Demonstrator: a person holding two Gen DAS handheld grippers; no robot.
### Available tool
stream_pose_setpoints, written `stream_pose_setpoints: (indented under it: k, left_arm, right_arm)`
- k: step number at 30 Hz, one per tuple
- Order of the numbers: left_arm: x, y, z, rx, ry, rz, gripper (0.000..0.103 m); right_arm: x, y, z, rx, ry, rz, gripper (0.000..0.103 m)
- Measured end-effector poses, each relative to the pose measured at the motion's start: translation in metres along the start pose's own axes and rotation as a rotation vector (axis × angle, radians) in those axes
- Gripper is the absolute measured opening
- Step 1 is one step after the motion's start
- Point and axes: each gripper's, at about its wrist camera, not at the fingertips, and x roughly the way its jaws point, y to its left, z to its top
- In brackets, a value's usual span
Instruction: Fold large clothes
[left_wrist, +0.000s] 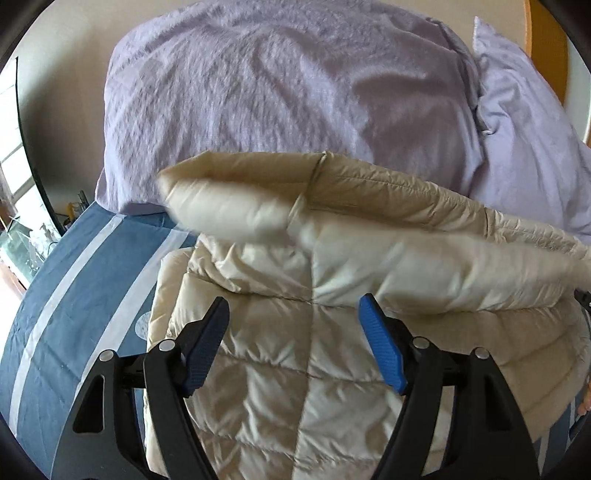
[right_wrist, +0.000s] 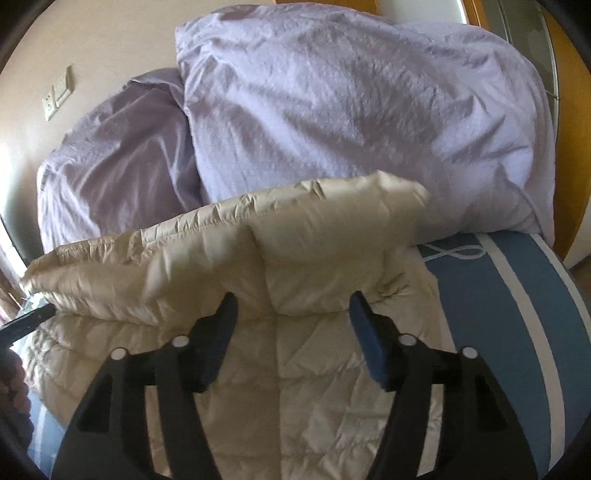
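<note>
Our left gripper (left_wrist: 293, 314) hangs released, jaws apart above the quilted jacket (left_wrist: 280, 369), nothing pinched between its pads (left_wrist: 382, 347). Our right gripper (right_wrist: 293, 312) is likewise unclenched over the same jacket (right_wrist: 306, 369), its pads (right_wrist: 369, 350) clear of the cloth. The cream jacket lies on the blue striped sheet (left_wrist: 74, 295), its far part doubled back in a puffy fold (right_wrist: 229, 251). Beyond it sits a lilac duvet (left_wrist: 258, 92).

jacket (left_wrist: 314, 332) on bed (left_wrist: 74, 295), pillows (left_wrist: 258, 92) behind
</note>
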Motion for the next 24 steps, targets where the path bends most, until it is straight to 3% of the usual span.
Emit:
stream_pose_setpoints:
  k: [24]
  left_arm:
    - [0.042,0.012,0.010,-0.017,0.003,0.122,0.078]
  right_arm:
    - [0.053,-0.010,0.002,-0.021,0.081,-0.172,0.088]
